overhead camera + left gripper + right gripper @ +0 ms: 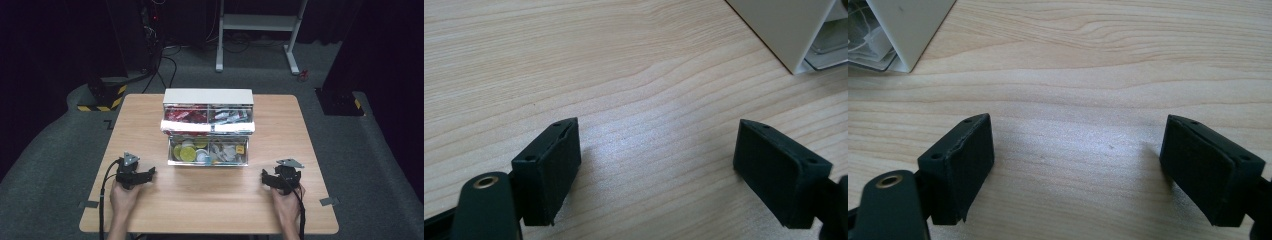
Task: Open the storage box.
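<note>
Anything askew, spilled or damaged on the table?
Nothing stands out. The drawer box sits square, both drawers pulled out, contents inside. Left gripper and right gripper rest open on the table.

Both hands are bare. The left gripper (pixel 134 172) and right gripper (pixel 283 178) are black with blocky, screw-holed jaws, grey three-cornered top plates and trailing black cables.

Each hand-held gripper (pixel 150 174) (pixel 266 178) flanks the drawer box (pixel 208 96), apart.

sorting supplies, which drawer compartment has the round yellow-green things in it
The lower drawer's left compartment. It holds round yellow-green discs; its right neighbour holds pale packets, and the upper drawer holds red and grey packets.
</note>
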Demonstrator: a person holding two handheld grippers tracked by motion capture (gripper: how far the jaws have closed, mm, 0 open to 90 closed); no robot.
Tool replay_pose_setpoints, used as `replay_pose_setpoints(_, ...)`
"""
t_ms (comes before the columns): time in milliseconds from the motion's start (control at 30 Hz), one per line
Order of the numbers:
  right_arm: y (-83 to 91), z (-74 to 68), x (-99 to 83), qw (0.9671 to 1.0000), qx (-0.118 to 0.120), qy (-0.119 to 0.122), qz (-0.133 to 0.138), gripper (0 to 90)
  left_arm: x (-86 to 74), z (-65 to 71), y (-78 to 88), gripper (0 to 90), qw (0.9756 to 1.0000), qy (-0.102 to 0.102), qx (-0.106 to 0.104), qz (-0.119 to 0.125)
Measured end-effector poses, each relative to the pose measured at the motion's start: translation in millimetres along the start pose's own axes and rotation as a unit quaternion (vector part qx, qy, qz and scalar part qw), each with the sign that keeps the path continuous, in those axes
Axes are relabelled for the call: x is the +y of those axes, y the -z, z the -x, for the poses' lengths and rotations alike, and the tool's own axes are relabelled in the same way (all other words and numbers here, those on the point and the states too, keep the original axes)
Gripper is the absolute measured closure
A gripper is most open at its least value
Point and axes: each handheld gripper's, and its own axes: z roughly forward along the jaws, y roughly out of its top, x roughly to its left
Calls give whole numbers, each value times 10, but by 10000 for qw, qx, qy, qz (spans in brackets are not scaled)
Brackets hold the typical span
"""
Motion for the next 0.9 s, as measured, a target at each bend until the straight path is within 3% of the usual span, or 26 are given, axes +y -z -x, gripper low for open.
replay_pose_setpoints(333, 7, -4, -3, 10000, 22, -59, -21, 146, 0, 0, 0, 193, 10000, 1, -2, 1)
replay_pose_setpoints(600, 44, -6, -5, 9999, 97, -31, 2, 241, 0, 0, 0, 194, 10000, 0, -2, 3)
replay_pose_setpoints(667, 70, -1, -27, 9996, 239, -147, 82, 251, -1, 0, 0, 195, 10000, -10, -3, 7)
replay_pose_setpoints(900, 209, -7, -12, 9980, 502, -205, 313, 293, -1, 0, 1, 196, 10000, -10, -3, 9)
